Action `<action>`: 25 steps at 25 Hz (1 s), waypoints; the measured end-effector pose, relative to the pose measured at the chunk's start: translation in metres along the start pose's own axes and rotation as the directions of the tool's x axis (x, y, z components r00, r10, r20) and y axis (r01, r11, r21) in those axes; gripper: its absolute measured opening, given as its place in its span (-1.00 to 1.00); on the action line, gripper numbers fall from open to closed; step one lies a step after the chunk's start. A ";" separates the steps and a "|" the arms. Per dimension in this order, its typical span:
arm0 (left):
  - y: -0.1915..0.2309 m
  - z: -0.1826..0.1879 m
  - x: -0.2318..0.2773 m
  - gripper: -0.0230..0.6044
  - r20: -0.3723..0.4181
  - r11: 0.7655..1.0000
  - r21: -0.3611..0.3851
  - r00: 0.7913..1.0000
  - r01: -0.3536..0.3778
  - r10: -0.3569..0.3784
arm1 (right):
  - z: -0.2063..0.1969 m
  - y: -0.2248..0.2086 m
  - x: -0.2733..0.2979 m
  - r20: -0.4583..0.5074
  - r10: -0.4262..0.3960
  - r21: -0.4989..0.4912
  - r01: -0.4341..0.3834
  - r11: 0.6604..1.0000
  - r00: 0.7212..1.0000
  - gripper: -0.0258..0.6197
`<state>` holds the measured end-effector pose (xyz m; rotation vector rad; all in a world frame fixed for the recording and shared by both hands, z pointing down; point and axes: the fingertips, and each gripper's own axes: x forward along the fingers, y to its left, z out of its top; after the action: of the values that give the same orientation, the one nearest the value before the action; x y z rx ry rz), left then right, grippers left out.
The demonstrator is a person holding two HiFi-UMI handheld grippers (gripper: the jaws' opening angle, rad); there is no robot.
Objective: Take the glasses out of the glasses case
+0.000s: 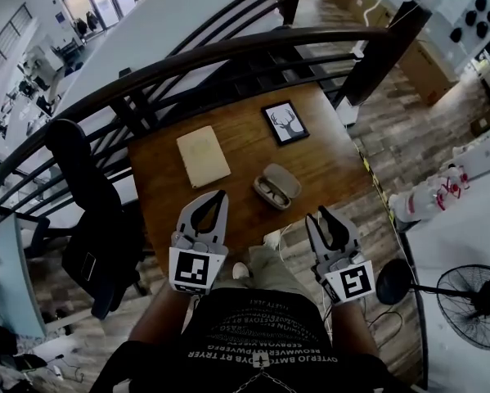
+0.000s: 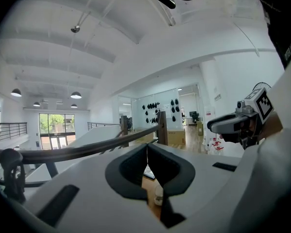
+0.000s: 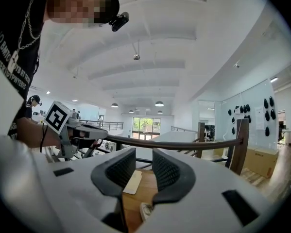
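Note:
A grey glasses case (image 1: 276,186) lies open near the middle of the wooden table (image 1: 326,166), its lid tipped back and a pale lining showing; what is inside is too small to make out. Both grippers hover at the table's near edge, short of the case and apart from it. My left gripper (image 1: 219,195) is to the case's left, its tips meeting with nothing between them (image 2: 146,147). My right gripper (image 1: 318,214) is to the case's right and stands open and empty (image 3: 144,155). The case shows low between the jaws in both gripper views (image 2: 158,194) (image 3: 145,211).
A beige notebook (image 1: 203,155) lies left of the case, and a framed deer picture (image 1: 285,122) lies behind it. A dark curved railing (image 1: 228,51) runs behind the table. A black office chair (image 1: 89,219) stands to the left, a floor fan (image 1: 472,295) to the lower right.

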<state>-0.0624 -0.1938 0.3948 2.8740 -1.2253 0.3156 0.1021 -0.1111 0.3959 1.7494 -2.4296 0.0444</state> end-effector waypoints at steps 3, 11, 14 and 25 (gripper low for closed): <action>0.001 0.008 0.006 -0.83 0.009 1.000 0.009 1.000 -0.006 0.006 | 0.002 -0.004 0.004 0.004 0.014 -0.005 -0.014 1.000 1.000 -0.58; -0.004 0.007 0.036 -0.83 0.002 1.000 -0.014 1.000 -0.010 0.010 | -0.006 -0.028 0.023 -0.021 0.051 0.019 -0.050 0.999 0.998 -0.58; 0.001 0.008 0.045 -0.83 -0.001 1.000 -0.003 1.000 -0.021 0.021 | -0.008 -0.036 0.036 -0.025 0.062 0.020 -0.062 0.998 0.998 -0.58; 0.003 -0.009 0.073 -0.83 -0.053 0.998 -0.025 0.997 -0.054 0.053 | -0.041 -0.054 0.070 -0.099 0.135 0.048 -0.131 0.990 0.986 -0.58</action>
<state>-0.0168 -0.2468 0.4171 2.7964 -1.2897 0.3696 0.1358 -0.1895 0.4429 1.5571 -2.4835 0.1960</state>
